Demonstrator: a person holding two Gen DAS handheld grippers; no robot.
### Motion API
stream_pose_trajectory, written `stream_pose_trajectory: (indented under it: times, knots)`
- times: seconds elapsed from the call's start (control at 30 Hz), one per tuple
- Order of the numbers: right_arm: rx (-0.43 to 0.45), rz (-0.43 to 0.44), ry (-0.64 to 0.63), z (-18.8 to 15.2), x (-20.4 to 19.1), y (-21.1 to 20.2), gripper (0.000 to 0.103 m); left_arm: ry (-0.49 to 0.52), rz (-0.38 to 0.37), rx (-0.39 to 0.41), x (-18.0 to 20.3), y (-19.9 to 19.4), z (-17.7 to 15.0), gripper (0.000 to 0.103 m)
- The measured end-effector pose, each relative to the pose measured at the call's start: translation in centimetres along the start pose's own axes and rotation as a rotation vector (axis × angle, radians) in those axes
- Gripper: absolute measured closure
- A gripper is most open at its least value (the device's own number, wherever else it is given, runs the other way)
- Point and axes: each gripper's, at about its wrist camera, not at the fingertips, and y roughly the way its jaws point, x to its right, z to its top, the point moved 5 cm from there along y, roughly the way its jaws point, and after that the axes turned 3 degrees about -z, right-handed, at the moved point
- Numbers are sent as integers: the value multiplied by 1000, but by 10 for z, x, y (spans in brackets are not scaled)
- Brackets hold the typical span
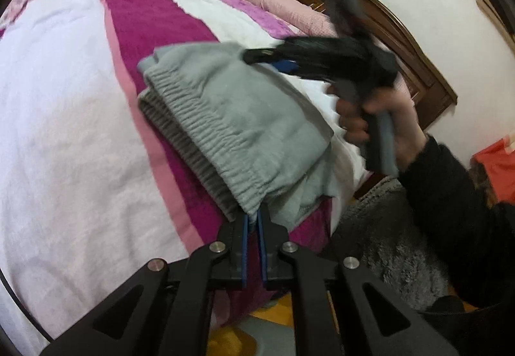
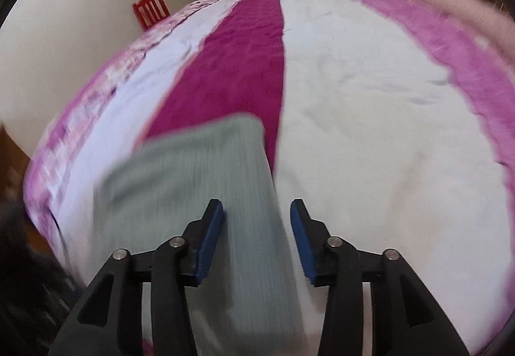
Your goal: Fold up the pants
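The folded grey knit pants [image 1: 225, 117] with a ribbed elastic waistband lie on the bed's magenta, pink and white striped blanket [image 1: 64, 114], near the bed's edge. The left tool [image 1: 253, 220] is clamped on the waistband corner, blue pads together. The right tool [image 2: 257, 211], held by a hand [image 1: 379, 117] in a black sleeve [image 1: 457, 204], stands apart above the pants, gripping nothing.

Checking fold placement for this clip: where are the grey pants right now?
In the left wrist view the grey pants lie folded near the bed's right edge, across its magenta stripe, their waistband corner pinched in the left tool.
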Motion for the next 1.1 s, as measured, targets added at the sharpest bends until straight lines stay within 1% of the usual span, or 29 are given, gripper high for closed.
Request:
stream_pose_trajectory:
  times: [0.03,0.07,0.1,0.13,0.17,0.2,0.23,0.27,0.3,0.33,0.4,0.43,0.47,0.5,0.53,0.57,0.6,0.63,0.67,0.7,0.77,0.83,0.87,0.9,0.97,1.0,1.03,1.07,1.1]
  knots:
    - [1,11,13,-13,-2,-5,55,13,-10,-26,0,-1,-2,97]
    - [-27,59,63,-33,-1,-5,52,41,-18,-53,3,-2,-4,97]
    - [-46,72,102,-47,3,-3,51,93,-39,-95,9,-4,-6,97]
    - [-37,70,120,-56,8,-4,47,148,-54,-131,16,-9,-6,97]
    - [-27,84,132,-62,12,-5,46,192,-59,-130,23,-17,-2,97]
    - [-19,117,163,-67,16,-8,46,238,-55,-99,30,-29,7,97]
    - [-13,158,204,-70,22,-10,45,266,-44,-47,35,-41,19,97]
    - [-12,186,227,-70,26,-10,45,269,-32,4,37,-49,31,97]
    - [-24,227,263,-66,32,-8,45,247,-26,53,38,-55,44,97]
    - [-34,255,301,-60,38,-5,44,207,-36,83,38,-55,58,97]
    - [-20,373,415,-44,51,1,42,162,-55,98,39,-45,72,97]
    - [-21,483,490,-36,61,12,39,161,-44,81,37,-33,74,97]
    - [-71,578,571,-33,70,31,45,159,-17,48,33,-19,71,97]
    - [-103,620,621,-33,73,41,54,143,28,-38,23,1,60,97]
    - [-111,671,689,-31,82,50,59,129,49,-101,16,13,47,97]
    - [-121,714,716,-30,84,53,62,107,72,-152,7,22,32,97]
    - [-143,765,714,-29,83,58,64,79,81,-176,0,23,17,97]
    - [-156,775,687,-28,79,60,69,54,80,-169,-4,16,9,97]
    - [-170,768,640,-27,73,61,71,38,80,-166,-4,7,7,98]
    - [-173,764,617,-27,69,62,71,33,74,-145,-2,-1,9,98]
    - [-182,768,577,-25,61,59,71,9,48,-30,3,-23,20,98]
    - [-175,776,567,-24,58,58,70,-35,19,31,10,-35,36,98]
    - [-170,769,564,-23,57,58,78,-45,24,57,12,-37,43,98]
    - [-159,727,552,-21,55,57,83,-50,30,78,15,-38,50,98]
    - [-119,692,536,-17,50,52,85,-55,34,77,12,-25,61,98]
    - [-61,691,525,-10,48,41,86,-63,39,54,7,-12,63,98]
    - [-10,712,523,-4,47,28,86,-81,61,15,-1,6,58,98]
    - [37,736,520,4,46,13,86,-103,73,-6,-10,18,61,98]
    - [81,714,497,13,44,-3,86,-133,66,-3,-17,24,62,99]
